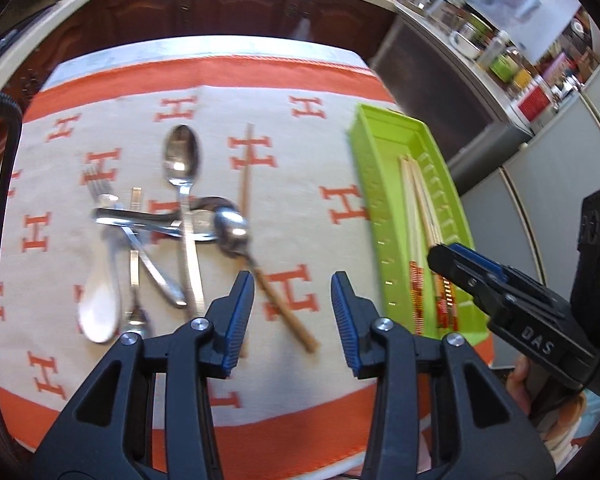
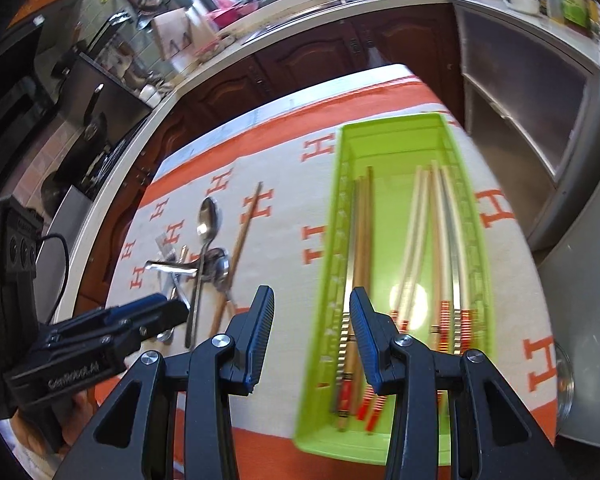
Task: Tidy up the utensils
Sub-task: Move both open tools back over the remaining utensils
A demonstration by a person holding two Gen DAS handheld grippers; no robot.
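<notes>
A tangle of metal spoons and forks (image 1: 172, 220) lies on the cloth, with a white ceramic spoon (image 1: 98, 304) at its left and a wooden-handled spoon (image 1: 232, 232) at its right. One brown chopstick (image 1: 246, 168) lies beside the pile. To the right, the green tray (image 1: 370, 200) holds several chopsticks (image 1: 414, 208), pale ones (image 2: 444, 240) on its right side and brown ones (image 2: 362, 232) along its left. My left gripper (image 1: 293, 284) hangs open over the cloth between pile and tray, with nothing between its fingers. My right gripper (image 2: 312, 296) is open and empty above the tray's left wall (image 2: 332, 264).
The beige tablecloth with orange H letters (image 1: 300, 152) covers the table, which ends close behind the tray. Dark wooden cabinets (image 1: 220, 8) and a crowded counter (image 1: 500, 60) run behind. A grey fridge (image 2: 580, 280) stands right. A glass rim (image 2: 564, 376) shows at the table's right edge.
</notes>
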